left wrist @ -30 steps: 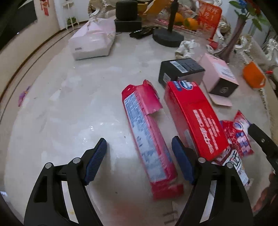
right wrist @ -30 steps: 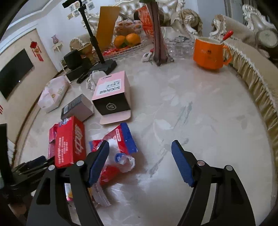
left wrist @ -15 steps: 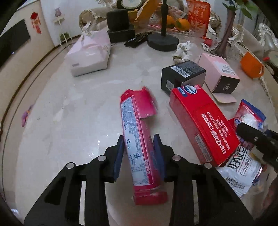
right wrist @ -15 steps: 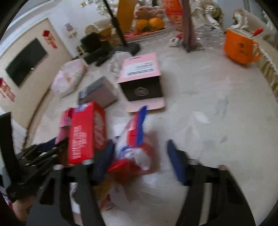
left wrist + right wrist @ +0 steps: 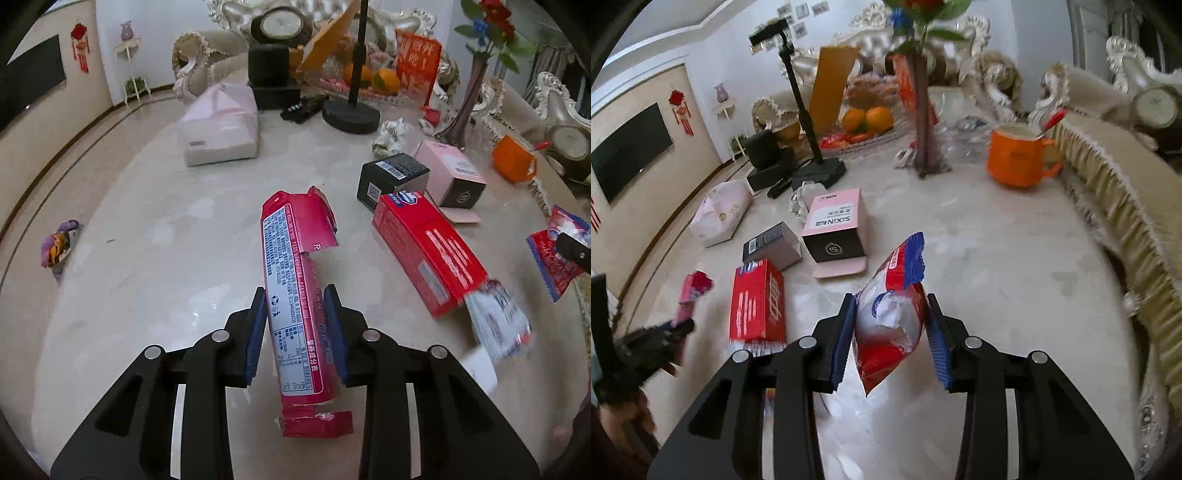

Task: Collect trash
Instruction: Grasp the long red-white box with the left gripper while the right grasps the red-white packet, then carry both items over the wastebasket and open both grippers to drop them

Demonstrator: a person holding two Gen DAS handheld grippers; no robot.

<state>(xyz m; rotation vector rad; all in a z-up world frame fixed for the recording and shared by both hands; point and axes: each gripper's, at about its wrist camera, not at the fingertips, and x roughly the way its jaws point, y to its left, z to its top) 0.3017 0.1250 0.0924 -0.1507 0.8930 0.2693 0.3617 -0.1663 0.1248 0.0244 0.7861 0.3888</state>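
Long pink-red carton [image 5: 295, 295] clamped between the pads of the left gripper [image 5: 295, 325], near its lower end, torn flap hanging below the grip. Long axis running up and away from the camera, ragged open end pointing toward the far side of the table [image 5: 147, 258], label side facing left. Looks raised off the marble, though the gap beneath is hard to judge.

Red, white and blue snack bag [image 5: 890, 317] pinched in the right gripper [image 5: 890, 332]; jaws have just been closing, now pressing the crumpled middle. Blue crimped end pointing up and away, red corner drooping below the pads. Seems lifted too.

Step in hand, by the look of it: pick-up done on both sides, carry-off next. No bin visible in either view, so the next move calls for finding one and keeping both grips firm; carton long and top-heavy, likely to swing.

Left lying on the table: big red box [image 5: 428, 254] with a wrapper [image 5: 498, 321] at its near end, black box [image 5: 391, 177], pink box [image 5: 450, 173], crumpled paper [image 5: 391, 133]. Further off, tissue pack [image 5: 218, 125] and orange mug [image 5: 1019, 155].
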